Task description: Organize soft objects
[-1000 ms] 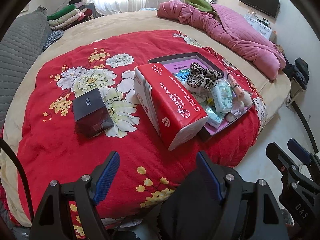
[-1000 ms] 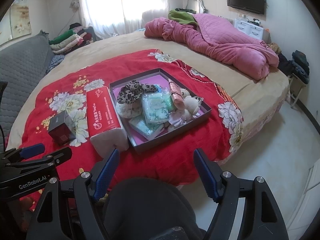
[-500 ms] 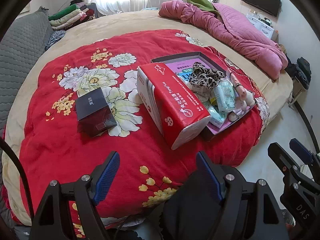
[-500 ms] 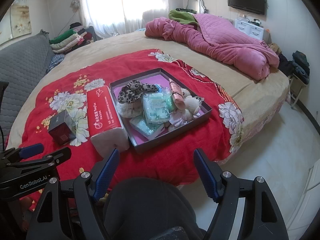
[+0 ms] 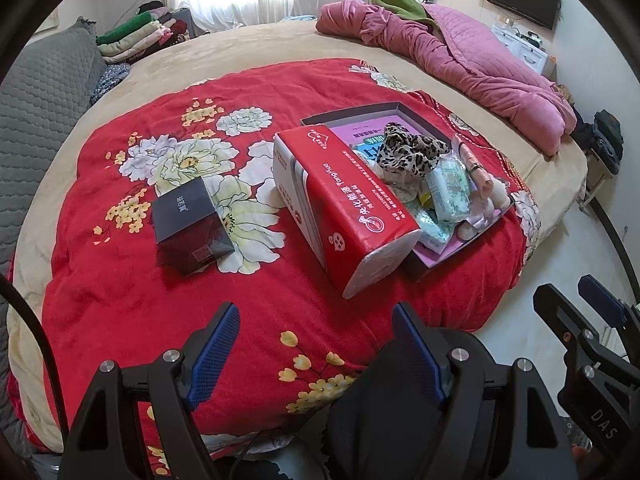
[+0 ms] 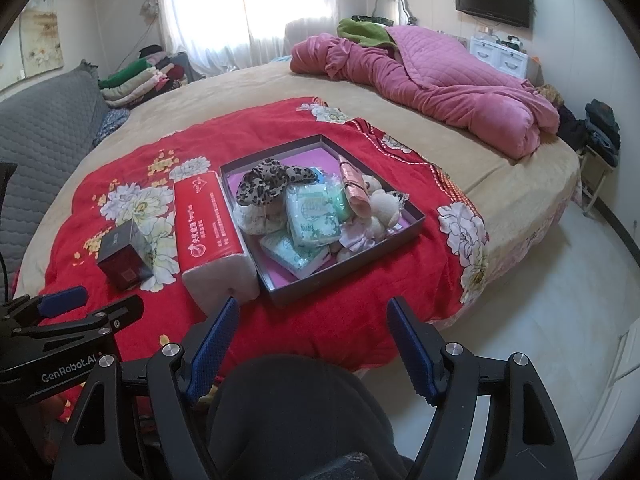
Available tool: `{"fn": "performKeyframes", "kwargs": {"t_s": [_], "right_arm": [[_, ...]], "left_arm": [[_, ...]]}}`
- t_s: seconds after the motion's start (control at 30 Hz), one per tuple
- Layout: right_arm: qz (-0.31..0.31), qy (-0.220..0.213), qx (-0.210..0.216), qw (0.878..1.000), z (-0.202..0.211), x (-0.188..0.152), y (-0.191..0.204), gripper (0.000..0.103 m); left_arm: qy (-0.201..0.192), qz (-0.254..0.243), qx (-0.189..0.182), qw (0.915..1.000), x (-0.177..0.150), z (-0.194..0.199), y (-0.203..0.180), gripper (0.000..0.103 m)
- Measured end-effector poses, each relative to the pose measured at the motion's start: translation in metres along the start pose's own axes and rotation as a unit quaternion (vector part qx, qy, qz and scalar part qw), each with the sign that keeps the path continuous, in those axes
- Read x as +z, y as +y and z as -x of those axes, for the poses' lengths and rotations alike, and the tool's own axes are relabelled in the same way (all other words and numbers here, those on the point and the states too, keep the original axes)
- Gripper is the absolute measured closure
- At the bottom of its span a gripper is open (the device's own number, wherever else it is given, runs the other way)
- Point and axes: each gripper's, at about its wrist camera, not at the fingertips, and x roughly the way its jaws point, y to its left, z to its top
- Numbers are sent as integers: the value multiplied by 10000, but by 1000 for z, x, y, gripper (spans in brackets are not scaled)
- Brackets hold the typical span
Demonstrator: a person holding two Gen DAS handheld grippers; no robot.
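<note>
A dark shallow tray [image 6: 414, 219] with a pink floor lies on a red flowered blanket [image 6: 360, 320]. It holds a leopard-print scrunchie [image 6: 272, 182], green tissue packs [image 6: 314, 210], a pink tube [image 6: 352, 178] and a cream plush toy [image 6: 380, 206]. A red tissue pack [image 6: 208, 224] lies against the tray's left side, a small dark box [image 6: 122, 258] further left. The same things show in the left wrist view: tray [image 5: 360, 114], tissue pack [image 5: 344, 204], box [image 5: 190, 210]. My left gripper [image 5: 316, 344] and right gripper [image 6: 310, 336] are both open and empty, held before the bed's near edge.
A rumpled pink quilt [image 6: 440, 84] lies at the bed's far right. Folded clothes [image 6: 140, 76] are stacked far left, beside a grey padded headboard [image 6: 44, 120]. White floor [image 6: 540, 300] lies to the right of the bed.
The left gripper has crept slightly forward toward the bed, so the tissue pack and box look a little nearer. The right gripper has barely moved. Both stay open.
</note>
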Motion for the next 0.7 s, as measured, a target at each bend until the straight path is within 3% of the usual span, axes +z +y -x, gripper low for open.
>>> {"fn": "performKeyframes", "kwargs": {"t_s": [0.7], "right_arm": [[-18,44,13,10000,-4,0,0,26]], "left_arm": [[69,-79,71,9999,-2,-2,-3,25]]}}
